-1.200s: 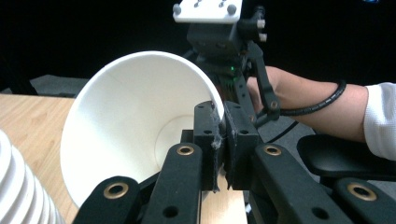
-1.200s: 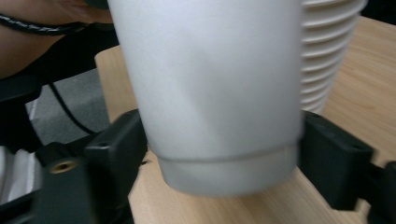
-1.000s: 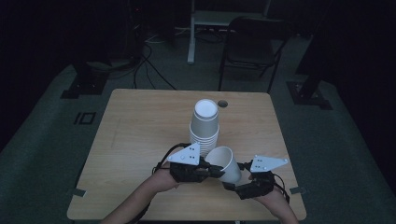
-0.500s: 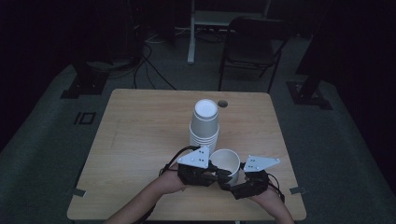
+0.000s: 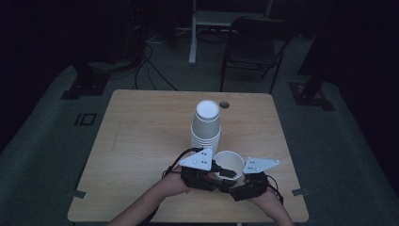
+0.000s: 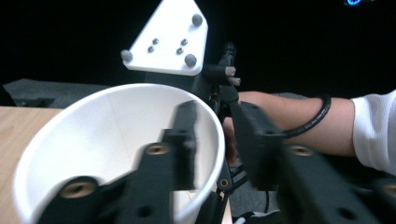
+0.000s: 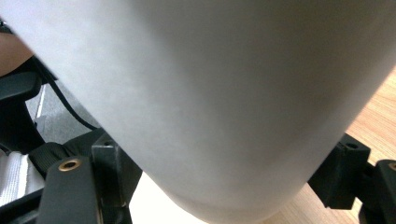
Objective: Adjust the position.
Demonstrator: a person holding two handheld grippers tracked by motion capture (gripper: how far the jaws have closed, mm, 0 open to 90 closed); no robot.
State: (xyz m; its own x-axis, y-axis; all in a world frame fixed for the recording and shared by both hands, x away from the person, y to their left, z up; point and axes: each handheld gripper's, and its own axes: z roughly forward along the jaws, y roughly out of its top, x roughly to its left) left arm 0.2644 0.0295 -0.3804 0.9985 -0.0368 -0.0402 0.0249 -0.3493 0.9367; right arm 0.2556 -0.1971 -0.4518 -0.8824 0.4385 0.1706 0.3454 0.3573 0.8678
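Just behind held cup (image 5: 229, 163) — upturned cup stack (image 5: 206, 126), touching.

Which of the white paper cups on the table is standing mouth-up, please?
The single cup near the table's front edge, between the two hand-held grippers; its open mouth faces up. The others form an upside-down stack just behind it.

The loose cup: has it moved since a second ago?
Yes. The cup has tipped from lying sideways to mouth-up, shifting slightly right of the stack.

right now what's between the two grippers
A single white paper cup, mouth up, sits between the left gripper and the right gripper; the high view shows it.
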